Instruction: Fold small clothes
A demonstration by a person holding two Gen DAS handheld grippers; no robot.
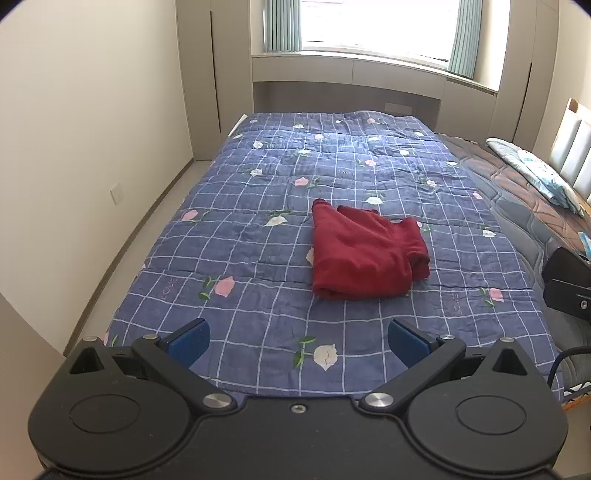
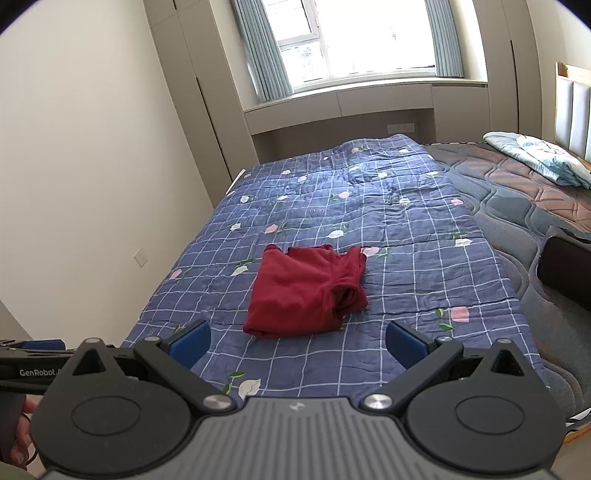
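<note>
The red garment (image 1: 364, 251) lies on the quilt (image 1: 258, 258) near the middle of the bed, well short of the window (image 1: 376, 26); it looks partly folded, with a doubled edge along the near side and a bunched sleeve or cuff pushed out to the right, so I judge the folding under way and not finished; the loose right part would likely want tucking or another fold.

The left gripper (image 1: 299, 341) hangs above the near edge of the quilt with its blue pads spread wide and nothing between them; the right gripper (image 2: 297, 341) is likewise spread and empty, closer to the garment (image 2: 308, 290) but not touching it; both sit pulled back, probably to give a clear look at the cloth before the next grasp.

The quilt gives a flat, soft bed for folding; thin cloth on it may be hard to pinch without catching the quilt too.

A pillow (image 2: 543, 158) rests on the bare mattress (image 2: 517, 206) far right, well apart from the garment.
</note>
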